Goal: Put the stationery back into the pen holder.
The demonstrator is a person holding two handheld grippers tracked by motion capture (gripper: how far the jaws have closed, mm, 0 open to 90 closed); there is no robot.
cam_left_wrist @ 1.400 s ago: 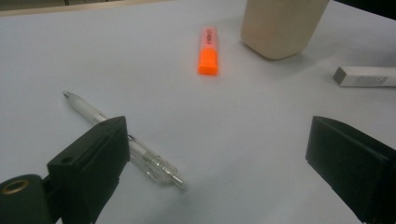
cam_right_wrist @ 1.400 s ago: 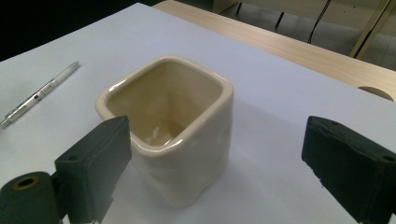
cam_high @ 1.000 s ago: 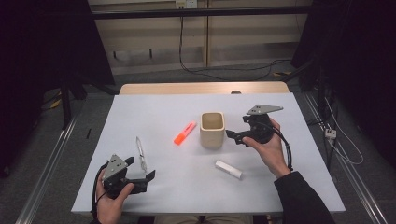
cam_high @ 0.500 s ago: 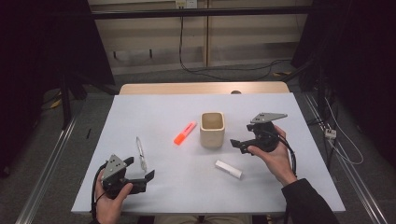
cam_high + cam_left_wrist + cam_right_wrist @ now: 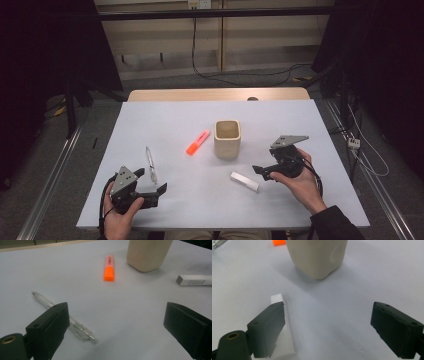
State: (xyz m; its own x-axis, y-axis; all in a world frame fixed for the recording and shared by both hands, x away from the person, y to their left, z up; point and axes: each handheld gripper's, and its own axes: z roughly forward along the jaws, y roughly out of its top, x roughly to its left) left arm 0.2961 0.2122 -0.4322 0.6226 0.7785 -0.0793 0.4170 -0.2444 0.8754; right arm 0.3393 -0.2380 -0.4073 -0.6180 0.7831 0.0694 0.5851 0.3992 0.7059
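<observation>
A beige cup (image 5: 227, 139) stands mid-table, with an orange highlighter (image 5: 198, 142) to its left and a clear pen (image 5: 150, 164) farther left. In front of the cup lies a white box-shaped stick (image 5: 244, 181). My left gripper (image 5: 152, 181) is open and empty near the front left edge, just right of the pen (image 5: 62, 315). Over the table, just right of the stick, my right gripper (image 5: 262, 165) is open. In the right gripper view its left jaw overlaps the white stick (image 5: 289, 340), with the cup (image 5: 317, 256) ahead. The jaws hold nothing.
The white table (image 5: 310, 130) has bare surface at the back and front middle. A wooden strip (image 5: 215, 95) runs along its far edge. Dark curtains and cables on the floor surround it. The left gripper view also takes in the highlighter (image 5: 109, 268), cup (image 5: 147, 253) and stick (image 5: 195, 280).
My right gripper has drawn back from beside the cup toward the near edge and now sits by the white stick. The left gripper has stayed put.
</observation>
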